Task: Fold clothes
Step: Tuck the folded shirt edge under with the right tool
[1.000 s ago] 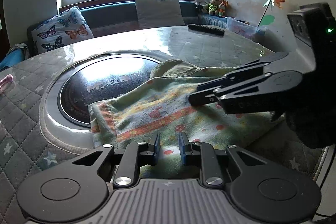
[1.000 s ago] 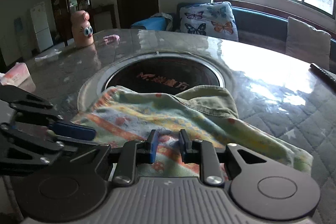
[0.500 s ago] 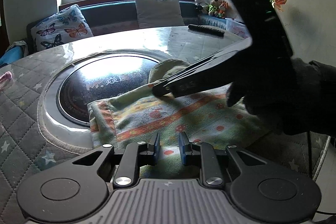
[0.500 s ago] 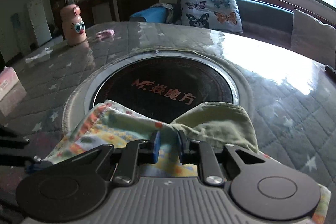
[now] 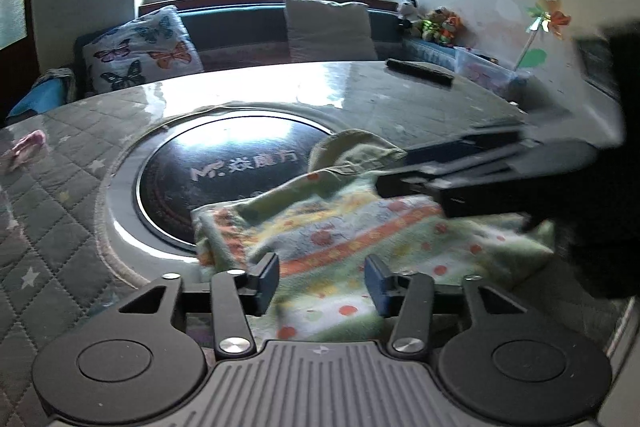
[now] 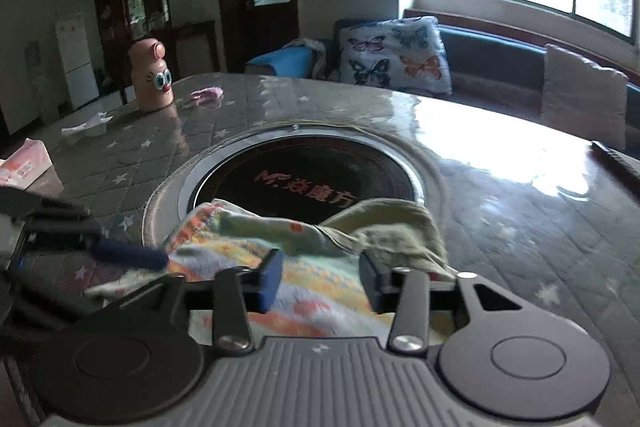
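Garment: long axis crosswise, directly ahead of left gripper and right gripper; both jaws opening, gripping nothing.

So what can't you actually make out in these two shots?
- Garment: near edge hidden under the left gripper, left view.
- Right gripper: blurred there.
- Pink object on table: too small, right view.
- Remote: cut off in right view.

The black cooktop reads "Mr. 焱魔方" in orange.
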Tool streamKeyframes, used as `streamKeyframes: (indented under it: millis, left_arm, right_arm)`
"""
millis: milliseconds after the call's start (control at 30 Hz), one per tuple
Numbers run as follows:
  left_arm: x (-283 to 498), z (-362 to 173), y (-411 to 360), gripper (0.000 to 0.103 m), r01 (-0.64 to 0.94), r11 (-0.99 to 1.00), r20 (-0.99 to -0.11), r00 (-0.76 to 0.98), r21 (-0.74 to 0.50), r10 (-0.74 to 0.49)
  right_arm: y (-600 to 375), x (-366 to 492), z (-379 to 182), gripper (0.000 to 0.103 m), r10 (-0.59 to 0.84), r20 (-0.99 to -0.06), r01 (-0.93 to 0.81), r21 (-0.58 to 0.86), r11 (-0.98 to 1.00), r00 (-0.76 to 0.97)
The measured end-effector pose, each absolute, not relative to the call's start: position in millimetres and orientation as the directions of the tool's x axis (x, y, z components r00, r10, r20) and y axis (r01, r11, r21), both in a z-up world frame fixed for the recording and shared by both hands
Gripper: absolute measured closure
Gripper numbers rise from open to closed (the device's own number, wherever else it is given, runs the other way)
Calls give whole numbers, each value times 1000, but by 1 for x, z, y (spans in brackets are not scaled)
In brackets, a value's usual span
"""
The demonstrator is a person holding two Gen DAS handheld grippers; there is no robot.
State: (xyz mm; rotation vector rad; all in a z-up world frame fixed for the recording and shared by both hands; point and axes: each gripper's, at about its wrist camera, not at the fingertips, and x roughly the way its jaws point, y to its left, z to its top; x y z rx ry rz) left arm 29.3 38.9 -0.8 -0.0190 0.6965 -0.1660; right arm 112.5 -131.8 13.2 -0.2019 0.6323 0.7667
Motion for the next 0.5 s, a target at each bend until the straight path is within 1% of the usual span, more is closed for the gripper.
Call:
streamKeyframes:
  millis: [33,167,200,267,333,400,467,500]
  left_arm:
    - [30,0,40,50,136,988,-638,755,-72,-151]
    - [31,-3,40,44,108,992,-654,747,-62,-122]
    - [31,-4,40,43,104,993,-658,744,-64,-120]
    - [30,-5,40,37,96,993,-662,741,-62,-113]
    - [28,-5,40,31,86,995,-661,743,-57,-102]
    - [26,-4,40,29,78,996,-659,747,-53,-94]
    - [23,-2,41,21,72,996,-652,754,-48,-86]
    - [21,-1,41,19,67,997,-647,759,-45,-80]
  right_arm:
    - [-138,110,14,51,579,-596,-691,56,721,556]
    - [-156,104,10,45,562,-591,-646,88,758,578]
    - [-160,102,9,42,556,-593,-636,94,766,583]
    - [-165,98,7,37,548,-593,-622,99,777,590]
    - [-169,93,6,26,545,-590,-615,101,782,596]
    - [-172,87,6,21,543,-582,-612,95,785,606]
    - [-175,80,6,18,540,-572,-609,87,788,617]
    - [-177,76,7,16,540,-567,-607,87,790,622]
